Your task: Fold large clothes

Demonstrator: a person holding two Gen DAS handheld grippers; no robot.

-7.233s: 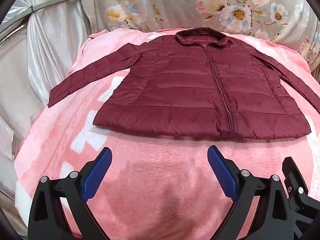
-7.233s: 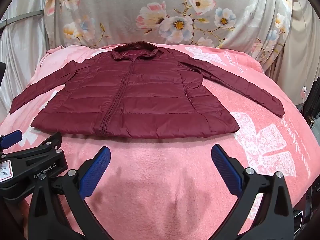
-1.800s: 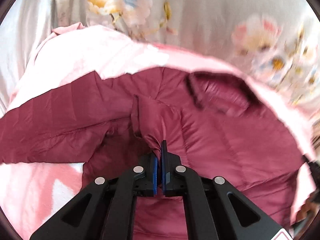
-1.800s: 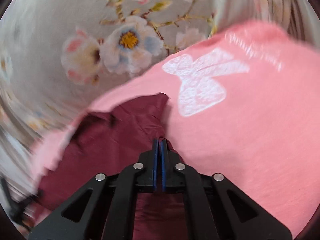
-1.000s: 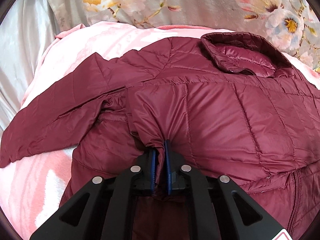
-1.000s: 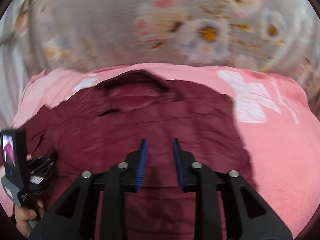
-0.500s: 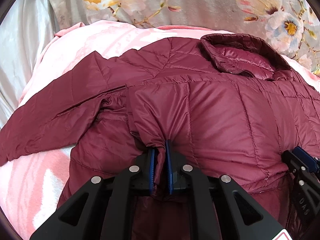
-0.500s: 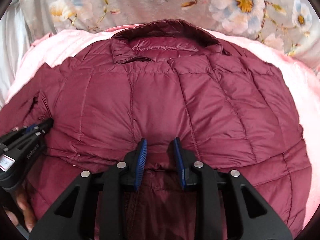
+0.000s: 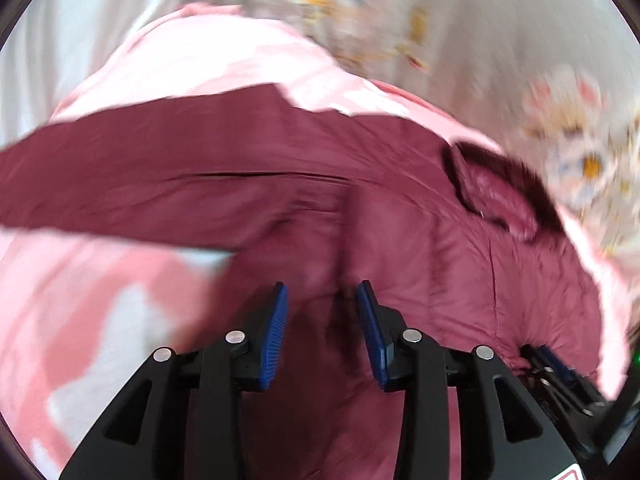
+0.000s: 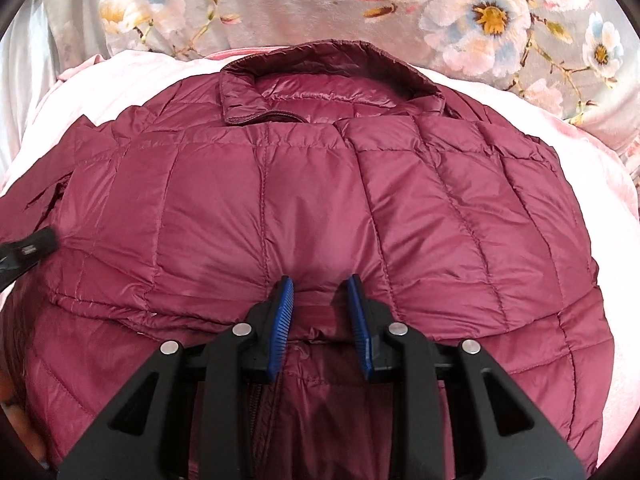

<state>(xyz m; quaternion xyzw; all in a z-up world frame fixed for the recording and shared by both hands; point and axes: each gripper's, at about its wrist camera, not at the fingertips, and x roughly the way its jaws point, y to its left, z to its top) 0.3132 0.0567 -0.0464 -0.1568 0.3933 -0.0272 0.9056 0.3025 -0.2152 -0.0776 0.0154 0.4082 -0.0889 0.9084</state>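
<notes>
A maroon quilted puffer jacket (image 10: 320, 208) lies on the pink blanket (image 10: 600, 168), both sides folded in over its front, collar (image 10: 332, 76) at the far end. My right gripper (image 10: 319, 312) is open, its blue pads a small way apart over the folded hem edge, holding nothing. My left gripper (image 9: 322, 320) is open and empty above the jacket's (image 9: 440, 248) left part; this view is blurred. The left sleeve (image 9: 140, 176) stretches out to the left across the blanket (image 9: 100, 280). The right gripper's tip (image 9: 552, 364) shows at the lower right of the left wrist view.
A floral cloth (image 10: 360, 4) hangs behind the bed's far edge. A pale curtain (image 9: 60, 40) hangs at the left. The left gripper's tip (image 10: 28, 248) shows at the left edge of the right wrist view.
My left gripper has let go of the jacket fold, opened and swung left, blurring its view. My right gripper has stayed open over the folded hem.
</notes>
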